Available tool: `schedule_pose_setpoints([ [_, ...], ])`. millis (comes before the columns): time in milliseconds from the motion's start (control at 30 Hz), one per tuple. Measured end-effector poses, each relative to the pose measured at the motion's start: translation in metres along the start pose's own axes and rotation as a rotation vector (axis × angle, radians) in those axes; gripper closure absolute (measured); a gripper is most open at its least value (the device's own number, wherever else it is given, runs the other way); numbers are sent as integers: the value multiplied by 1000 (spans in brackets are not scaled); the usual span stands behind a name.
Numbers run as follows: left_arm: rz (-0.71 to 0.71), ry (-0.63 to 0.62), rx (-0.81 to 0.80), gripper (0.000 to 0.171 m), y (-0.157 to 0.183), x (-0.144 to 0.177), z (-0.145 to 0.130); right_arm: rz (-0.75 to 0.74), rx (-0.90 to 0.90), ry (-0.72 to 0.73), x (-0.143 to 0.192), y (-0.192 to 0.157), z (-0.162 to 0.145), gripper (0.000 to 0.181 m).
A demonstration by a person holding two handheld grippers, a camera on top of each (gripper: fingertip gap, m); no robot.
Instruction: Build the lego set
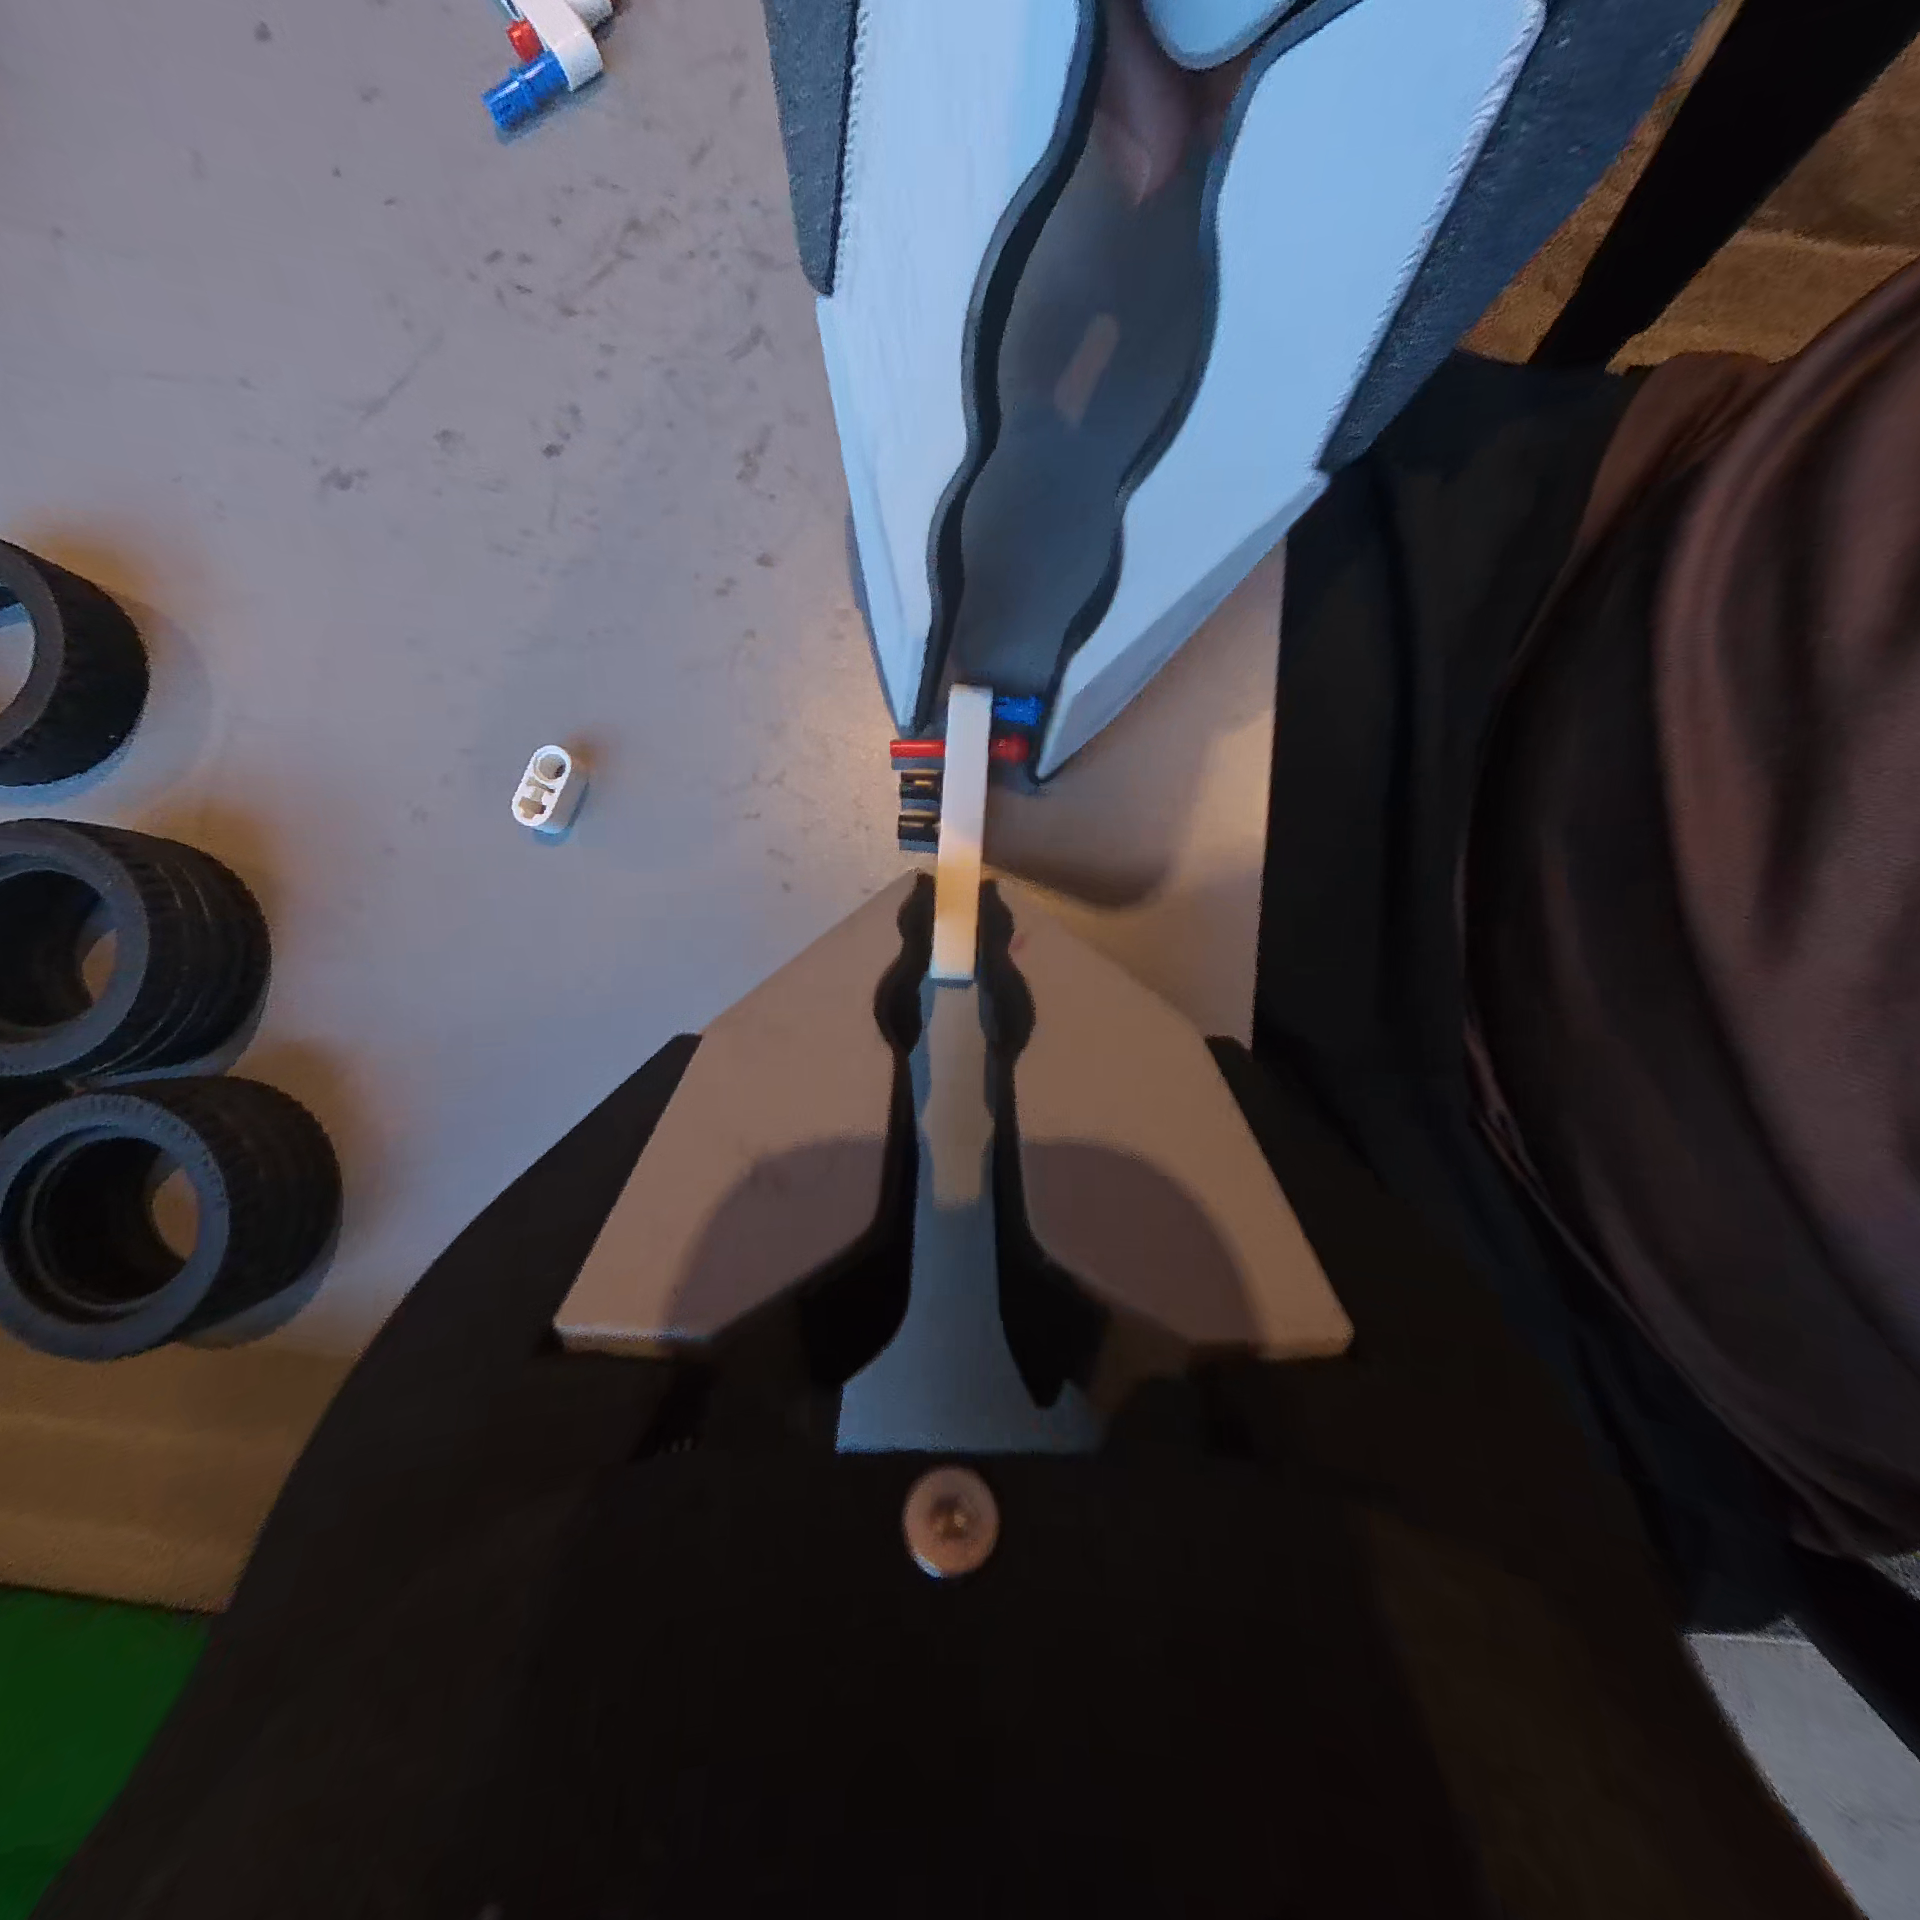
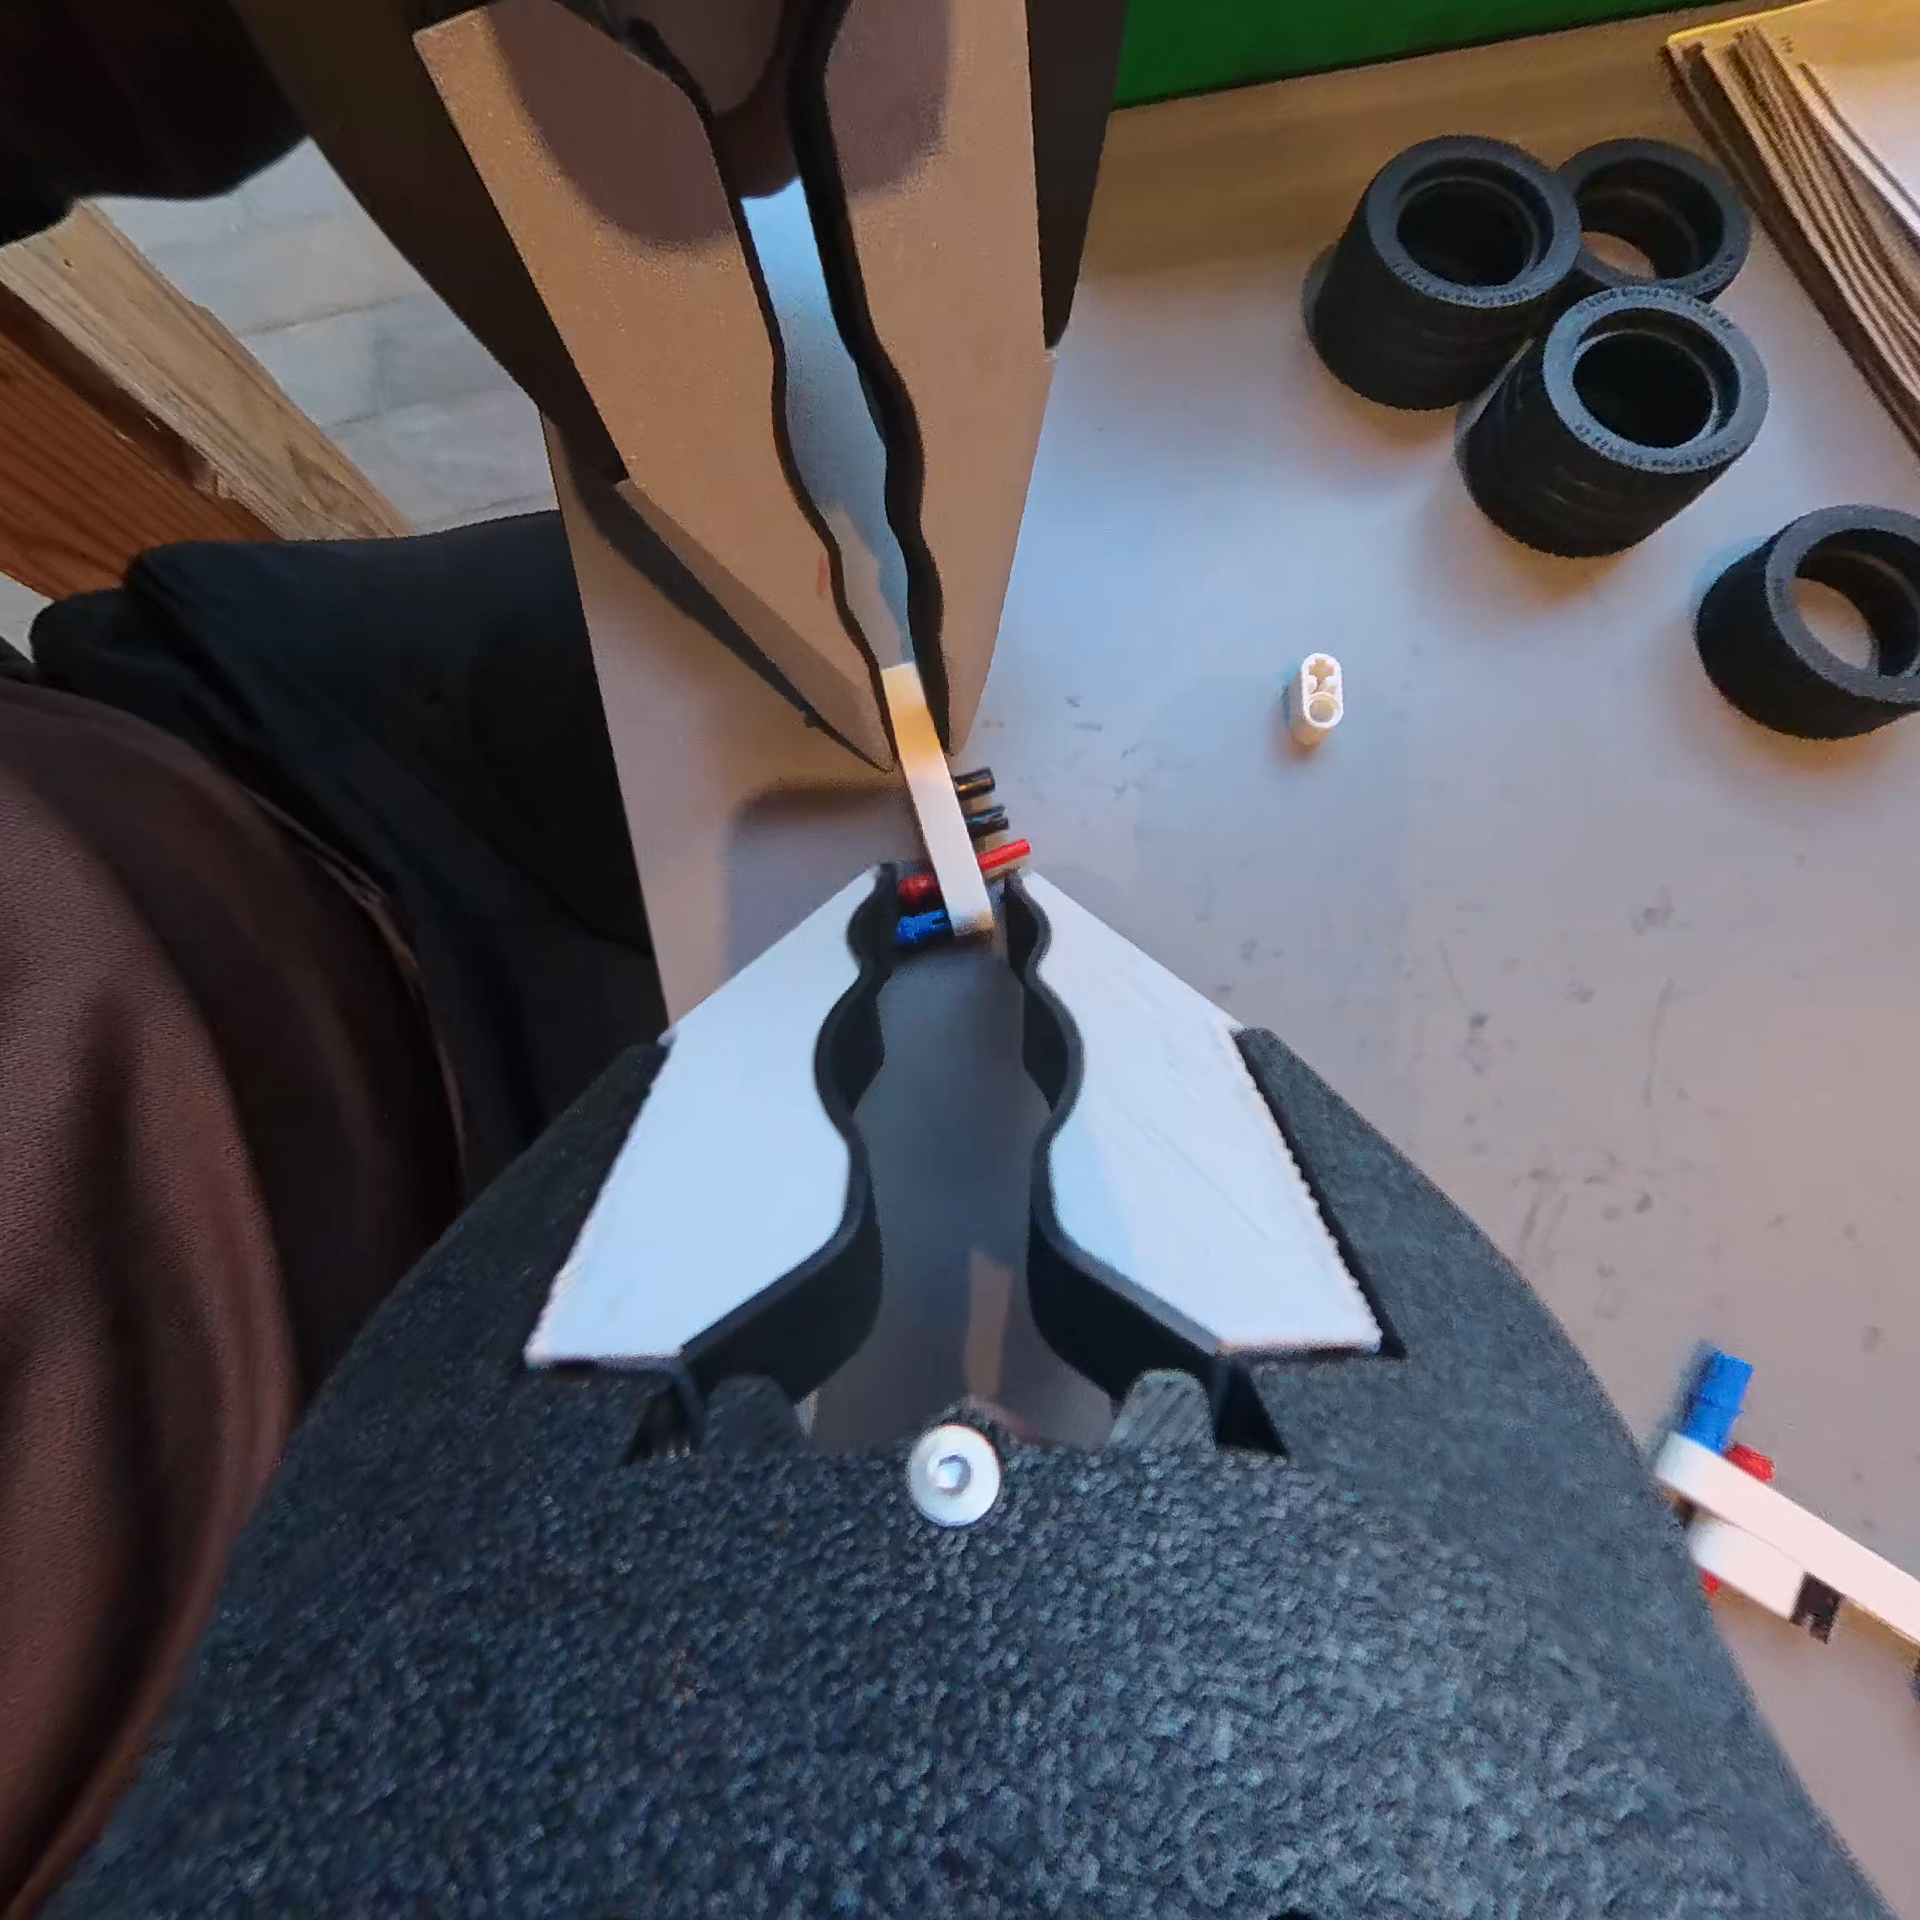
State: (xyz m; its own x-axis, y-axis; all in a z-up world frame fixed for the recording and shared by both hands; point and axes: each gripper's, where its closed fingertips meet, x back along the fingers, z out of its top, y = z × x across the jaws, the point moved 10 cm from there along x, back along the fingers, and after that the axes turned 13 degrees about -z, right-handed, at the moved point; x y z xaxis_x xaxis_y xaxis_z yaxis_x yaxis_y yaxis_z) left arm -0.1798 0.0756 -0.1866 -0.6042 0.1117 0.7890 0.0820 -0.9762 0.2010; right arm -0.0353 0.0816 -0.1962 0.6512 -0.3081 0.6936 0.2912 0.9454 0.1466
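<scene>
Along the desk's (image 1: 468, 416) left side, as the left wrist view has it, black rubber tyres (image 1: 156, 1216) are grouped together. Three are shown there, and four are counted in the right wrist view (image 2: 1621, 416). A green patch (image 1: 73, 1714) is seen beyond the desk's edge below them. Toward the far left corner a small built piece (image 1: 556, 47) of white beams with blue and red pins is lying flat on the desk. Nearer the middle, a small white connector (image 1: 549, 790) is lying alone, well apart from the tyres and from the grippers.

In the middle, the white beam (image 1: 958, 831) is held edge-on above the desk, just beside the desk's right edge. Its near end is clamped between the beige fingers of the left gripper (image 1: 951, 883), whose jaws are drawn narrow onto it. Two black pins (image 1: 916, 805) are seated in the beam's left face, with a red axle (image 1: 914, 748) run through it just beyond them. A blue pin (image 1: 1016, 710) is set in its right face at the far end.

That far end is taken between the pale fingers of the right gripper (image 1: 977, 748), reaching in from the opposite side. Its jaws are narrow too. In its own view one fingertip (image 2: 1023, 914) is laid against the beam's face and the other is set at the heads of the blue and red pins.

At the right, past the desk's edge, a person's brown garment (image 1: 1714, 831) is seen.
</scene>
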Motion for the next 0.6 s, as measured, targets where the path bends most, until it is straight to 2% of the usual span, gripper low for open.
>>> schedule_pose_setpoints([
  [33, -8, 15, 3, 166, -1, 0, -1, 6, 3, 0, -1, 1, 0, 161],
  [233, -49, 93, 21, 166, -5, 0, -7, 42, 28, 24, -2, 5, -1, 163],
  [600, -52, 123, 9, 166, -5, 0, -10, 24, 109, 46, -2, 2, -2, 165],
])
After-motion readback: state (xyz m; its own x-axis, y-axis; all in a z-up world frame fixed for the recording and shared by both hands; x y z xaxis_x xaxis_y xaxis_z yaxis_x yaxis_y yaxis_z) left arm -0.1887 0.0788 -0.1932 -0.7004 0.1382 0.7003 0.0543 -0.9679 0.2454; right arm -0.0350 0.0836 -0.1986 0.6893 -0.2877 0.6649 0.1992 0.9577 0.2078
